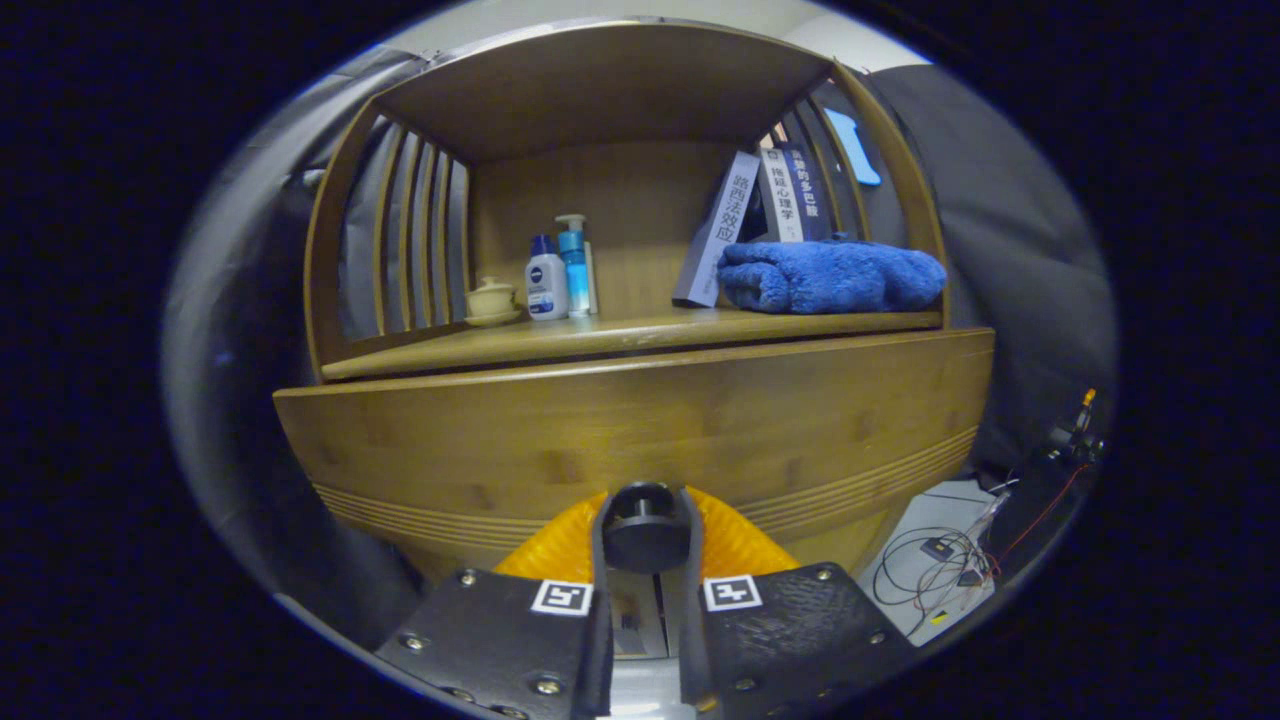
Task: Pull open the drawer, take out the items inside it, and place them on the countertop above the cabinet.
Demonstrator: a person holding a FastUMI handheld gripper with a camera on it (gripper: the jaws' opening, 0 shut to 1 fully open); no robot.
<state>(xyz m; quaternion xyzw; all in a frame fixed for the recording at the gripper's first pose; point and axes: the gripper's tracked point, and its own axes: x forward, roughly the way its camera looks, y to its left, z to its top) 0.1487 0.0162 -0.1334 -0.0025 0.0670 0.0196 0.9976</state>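
Jaws clamp the knob [645, 528] on the drawer [640, 440], below the countertop [600, 338]; drawer looks shut, nothing removed.

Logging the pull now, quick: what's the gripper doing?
Gripper: jaws shut on the round black drawer knob of the brown wooden drawer front.

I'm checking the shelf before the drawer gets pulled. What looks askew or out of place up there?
The gripper is closed on the drawer's black knob. On the shelf, the white book leans steeply against the other books, beside the blue towel. Bottles and cup stand upright.
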